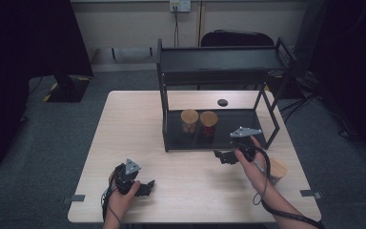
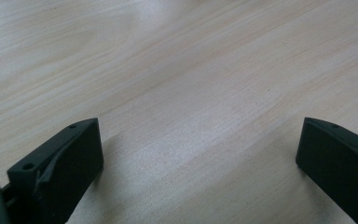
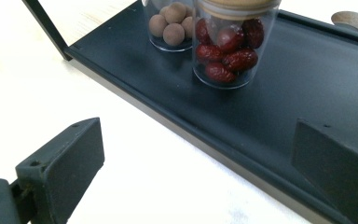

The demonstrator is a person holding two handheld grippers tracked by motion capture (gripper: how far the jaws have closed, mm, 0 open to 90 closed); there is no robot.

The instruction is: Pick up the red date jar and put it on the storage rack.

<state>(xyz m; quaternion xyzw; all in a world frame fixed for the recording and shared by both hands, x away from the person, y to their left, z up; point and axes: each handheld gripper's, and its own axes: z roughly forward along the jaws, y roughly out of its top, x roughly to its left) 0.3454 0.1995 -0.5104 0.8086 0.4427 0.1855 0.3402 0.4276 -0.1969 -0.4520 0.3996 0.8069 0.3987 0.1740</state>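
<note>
Two glass jars with wooden lids stand side by side on the lower shelf (image 1: 238, 138) of a black rack. One jar (image 1: 189, 120) (image 3: 170, 23) holds brown balls, the other (image 1: 208, 124) (image 3: 226, 46) red dates. My right gripper (image 1: 222, 156) (image 3: 196, 140) is open at the shelf's front edge, pointing at the jars from a short way off, with nothing between its jaws. Near the table's front left, my left gripper (image 1: 145, 187) (image 2: 200, 140) hovers open just over the bare wood.
A third jar with a wooden lid (image 1: 278, 169) stands on the table (image 1: 133, 124) behind my right hand. A small round object (image 1: 222, 102) (image 3: 353, 19) lies behind the rack. The rack's upper shelf (image 1: 219, 59) overhangs the jars. A chair stands beyond the table.
</note>
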